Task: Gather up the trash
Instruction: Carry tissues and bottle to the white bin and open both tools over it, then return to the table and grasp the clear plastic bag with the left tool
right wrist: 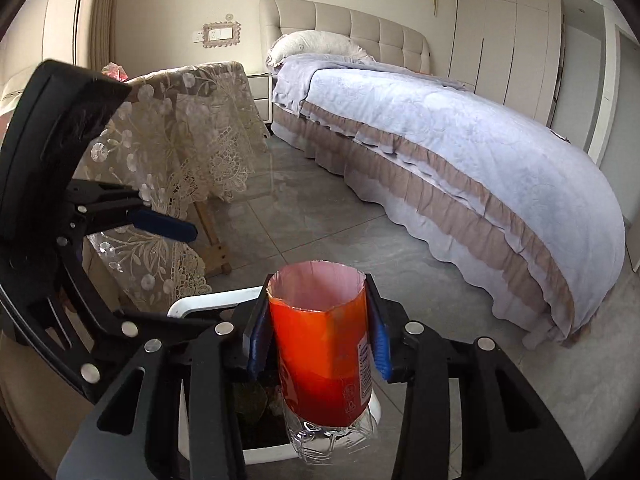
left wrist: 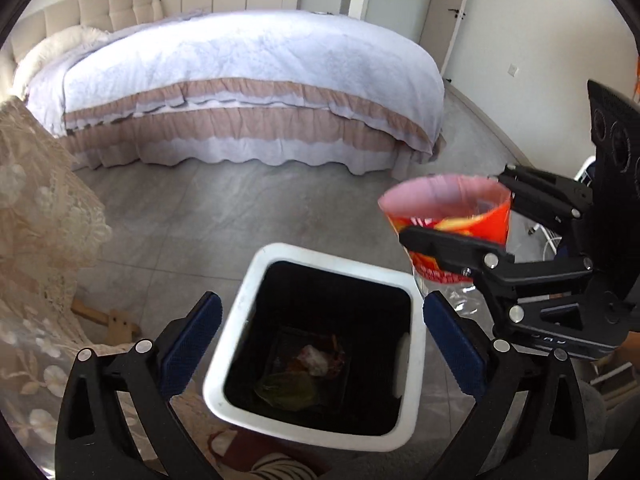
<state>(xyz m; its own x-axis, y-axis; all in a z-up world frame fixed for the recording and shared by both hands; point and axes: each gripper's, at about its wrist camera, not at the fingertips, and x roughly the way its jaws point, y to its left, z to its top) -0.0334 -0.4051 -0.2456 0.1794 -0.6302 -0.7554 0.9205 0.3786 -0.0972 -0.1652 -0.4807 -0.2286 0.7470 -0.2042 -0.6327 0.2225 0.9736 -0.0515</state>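
Observation:
A white trash bin [left wrist: 236,360] with a black liner stands on the floor right below my left gripper [left wrist: 322,340], which is open and empty, its blue pads either side of the bin's mouth. Crumpled trash [left wrist: 316,360] lies at the bin's bottom. My right gripper [right wrist: 316,332] is shut on an orange and red snack wrapper [right wrist: 320,344] with a clear crinkled end, held upright over the bin's rim [right wrist: 204,300]. In the left wrist view the wrapper [left wrist: 448,208] and right gripper [left wrist: 456,232] hang above the bin's right edge.
A bed [left wrist: 248,80] with a lilac ruffled cover fills the back. A lace-covered table [left wrist: 36,220] with wooden legs stands at the left, also in the right wrist view [right wrist: 180,128]. Grey tiled floor [left wrist: 200,208] lies between bed and bin. Wardrobes [right wrist: 508,40] line the wall.

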